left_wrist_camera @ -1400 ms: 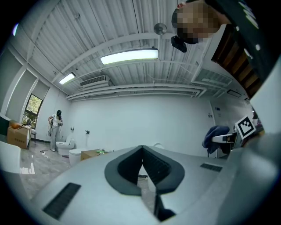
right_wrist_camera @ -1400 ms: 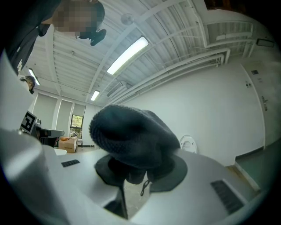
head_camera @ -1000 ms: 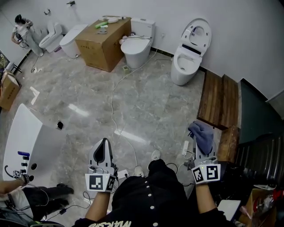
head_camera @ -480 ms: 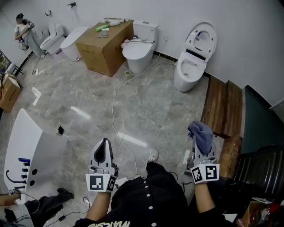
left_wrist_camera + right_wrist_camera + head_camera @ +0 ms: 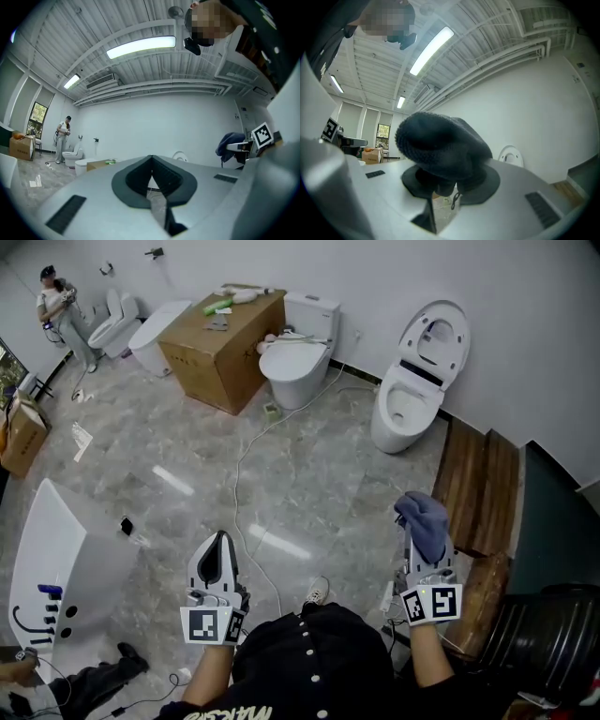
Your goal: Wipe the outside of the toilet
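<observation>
A white toilet with its lid raised stands against the far wall, right of centre; its lid shows small past the cloth in the right gripper view. My right gripper is shut on a dark blue cloth, which bulges over the jaw tips. My left gripper is held low at the left, jaws shut with nothing between them. Both grippers are several steps short of the toilet, pointing toward the wall.
A second white toilet stands beside a cardboard box. A cable runs across the marble floor. Wooden boards lie at the right. A white bathtub sits at the left. A person stands far left by more toilets.
The view has advanced toward the far wall; the toilets sit slightly lower and nearer in the head view. Both grippers keep their pose, and the cloth stays held.
</observation>
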`<state>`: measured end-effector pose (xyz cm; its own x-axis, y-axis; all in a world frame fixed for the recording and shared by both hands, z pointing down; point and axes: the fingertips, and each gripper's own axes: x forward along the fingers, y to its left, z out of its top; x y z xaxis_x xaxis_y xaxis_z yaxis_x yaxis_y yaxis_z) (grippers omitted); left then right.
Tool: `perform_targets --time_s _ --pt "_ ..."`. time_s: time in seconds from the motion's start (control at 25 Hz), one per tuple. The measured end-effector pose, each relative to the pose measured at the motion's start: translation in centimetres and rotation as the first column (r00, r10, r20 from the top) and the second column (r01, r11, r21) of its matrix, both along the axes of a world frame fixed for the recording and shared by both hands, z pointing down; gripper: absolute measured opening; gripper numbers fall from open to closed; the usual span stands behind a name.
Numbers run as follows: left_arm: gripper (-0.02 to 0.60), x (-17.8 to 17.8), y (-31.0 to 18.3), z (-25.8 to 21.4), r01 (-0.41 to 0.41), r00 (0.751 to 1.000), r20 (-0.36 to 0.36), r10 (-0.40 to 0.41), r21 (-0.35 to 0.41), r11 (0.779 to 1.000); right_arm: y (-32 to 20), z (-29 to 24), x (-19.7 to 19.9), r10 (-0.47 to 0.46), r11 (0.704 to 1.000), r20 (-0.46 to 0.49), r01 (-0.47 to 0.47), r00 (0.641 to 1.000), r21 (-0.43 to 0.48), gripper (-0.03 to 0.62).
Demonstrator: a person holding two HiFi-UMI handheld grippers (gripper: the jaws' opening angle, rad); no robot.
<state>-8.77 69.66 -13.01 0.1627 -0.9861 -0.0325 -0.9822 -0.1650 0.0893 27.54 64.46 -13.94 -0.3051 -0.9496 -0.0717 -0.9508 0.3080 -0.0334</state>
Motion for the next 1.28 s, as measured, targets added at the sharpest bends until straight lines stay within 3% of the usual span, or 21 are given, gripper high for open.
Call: perform_targets --time_s 0.44,0.88,1.28 --pt "0.011 3.5 -6.6 0.3 0.052 0.999 -0.012 -0.053 -0.04 0.998 -7.8 1.0 3.2 -0.026 1.0 0.025 0.026 0.999 -0.016 0.095" --pt "0.011 2.8 -12.4 2.2 0.018 1.0 0.0 -0.018 -0.045 0.999 -13.3 2.7 2.3 -0.028 0.999 0.011 0.028 1.0 -0.04 0.095" --pt "0.011 -1.2 -27.4 3.0 -0.061 0.998 -0.03 0.06 -0.011 0.998 -25.3 1.7 -0.9 0.055 0.998 -0.028 -0.055 0.998 -0.017 0.096"
